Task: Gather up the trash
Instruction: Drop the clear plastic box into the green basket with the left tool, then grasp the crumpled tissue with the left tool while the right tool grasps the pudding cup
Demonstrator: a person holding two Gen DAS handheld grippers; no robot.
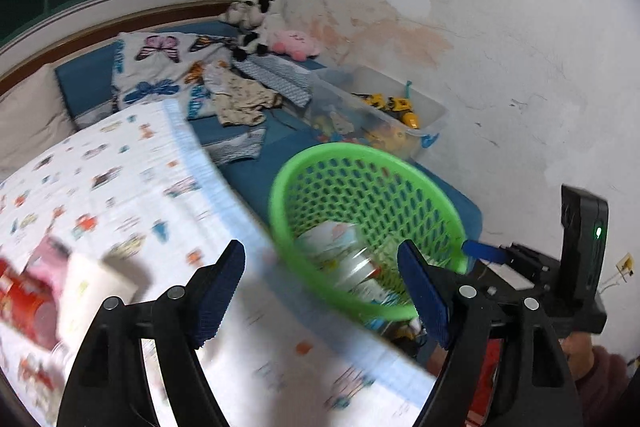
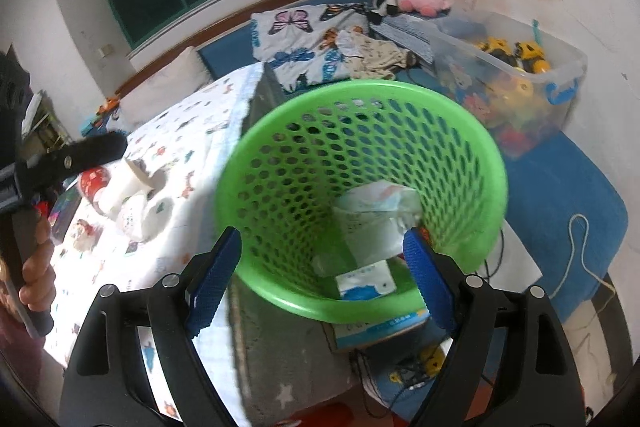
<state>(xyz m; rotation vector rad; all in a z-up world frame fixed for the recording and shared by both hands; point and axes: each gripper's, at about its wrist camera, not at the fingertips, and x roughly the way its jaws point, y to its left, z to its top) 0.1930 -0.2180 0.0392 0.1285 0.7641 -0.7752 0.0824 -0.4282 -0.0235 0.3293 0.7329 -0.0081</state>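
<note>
You are working over a table draped in a white cartoon-print cloth point(image 1: 132, 187), pushed up against blue floor mats and a stained white wall, with a dark window behind. The green mesh basket point(image 2: 360, 187) sits tilted toward you at the cloth's right edge. Inside it lie crumpled white paper point(image 2: 376, 223) and a blue-and-white packet point(image 2: 366, 285), though motion blur makes their print unreadable. Your right gripper point(image 2: 320, 279) is spread wide, its blue pads straddling the near part of the rim; whether either pad touches the plastic cannot be told. Your left gripper point(image 1: 320, 291) is also spread, empty, hovering over the cloth beside the basket. At the left view's lower left, a red can point(image 1: 24, 299) and a white carton point(image 1: 92, 295) are smeared and partly cut off. From the right view they stand with a white cup point(image 2: 158, 213) on the cloth. A clear toy bin point(image 2: 516, 75) sits against the wall.
</note>
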